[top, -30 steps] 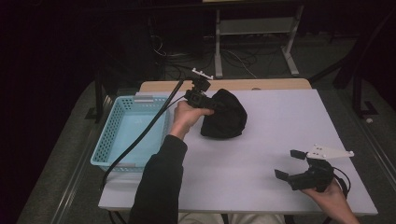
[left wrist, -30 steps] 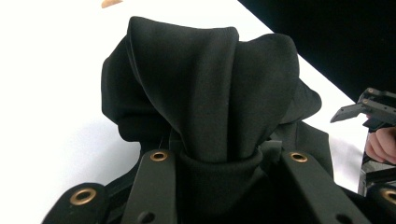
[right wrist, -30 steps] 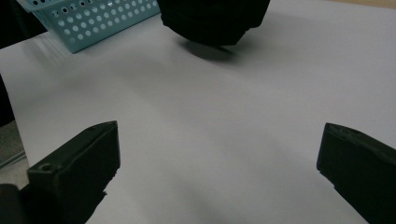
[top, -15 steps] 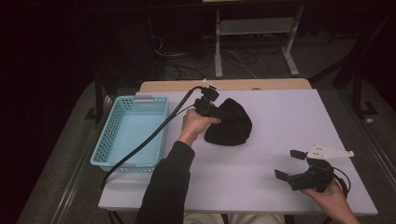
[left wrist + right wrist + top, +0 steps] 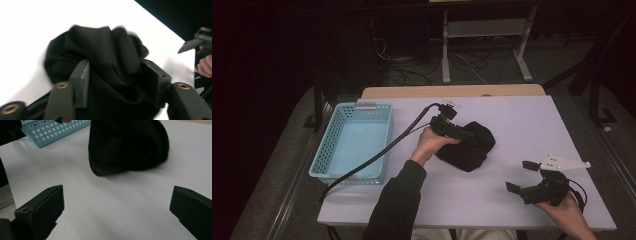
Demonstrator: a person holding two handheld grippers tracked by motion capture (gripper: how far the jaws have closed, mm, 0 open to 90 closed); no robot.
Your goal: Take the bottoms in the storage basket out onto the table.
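A crumpled black cloth (image 5: 468, 148) lies on the white table (image 5: 522, 125), right of centre. My left gripper (image 5: 460, 133) presses down into the cloth's top left side. In the left gripper view its jaws have just been opening and my left gripper (image 5: 116, 68) stands apart, with a fold of the cloth (image 5: 105, 45) bulging loosely between the pads. My right gripper (image 5: 519, 176) rests near the table's front right, open wide with nothing in it. In the right gripper view the cloth (image 5: 127, 145) lies well ahead of my right gripper (image 5: 117, 202).
A light blue perforated basket (image 5: 324, 150) stands at the table's left side, its corner (image 5: 50, 130) showing in the right gripper view. The left gripper's cable (image 5: 377, 155) trails past the basket. A wooden board edge (image 5: 452, 91) runs along the back.
The left hand carried the cloth rightward and down onto the table, away from the basket. The right gripper stayed put.
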